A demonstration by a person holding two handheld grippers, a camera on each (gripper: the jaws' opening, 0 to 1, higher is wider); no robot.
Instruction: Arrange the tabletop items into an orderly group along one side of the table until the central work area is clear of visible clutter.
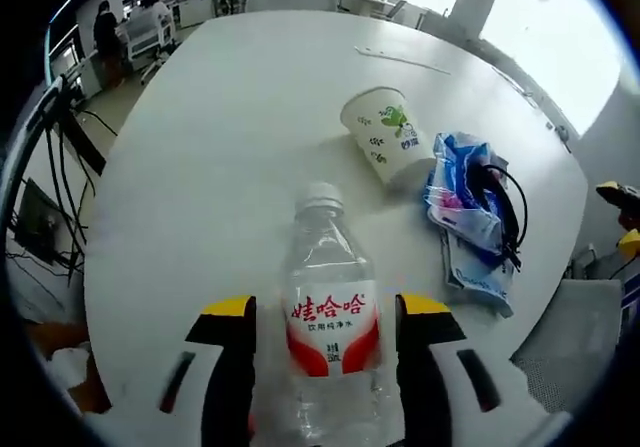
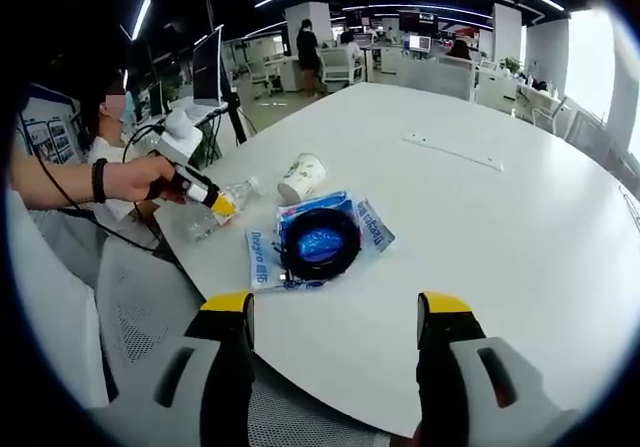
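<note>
A clear water bottle (image 1: pixel 328 327) with a white cap and a red-and-white label lies between the jaws of my left gripper (image 1: pixel 325 312), which are shut on it. Beyond it a white paper cup (image 1: pixel 385 132) with green print lies on its side, next to blue-and-white packets (image 1: pixel 470 217) with a coiled black cable (image 1: pixel 505 202) on top. My right gripper (image 2: pixel 335 312) hangs open over the table's near edge, with nothing between its jaws. In the right gripper view, ahead of it, are the packets (image 2: pixel 320 242), the cable (image 2: pixel 320 237), the cup (image 2: pixel 302 177), the bottle (image 2: pixel 215 212) and the left gripper (image 2: pixel 215 199) in a person's hand.
The round white table (image 1: pixel 220 167) stretches far beyond the items, with a thin white strip (image 1: pixel 400 59) near its far side. A mesh chair (image 2: pixel 150 317) stands under the near table edge. Desks, monitors and people fill the office behind.
</note>
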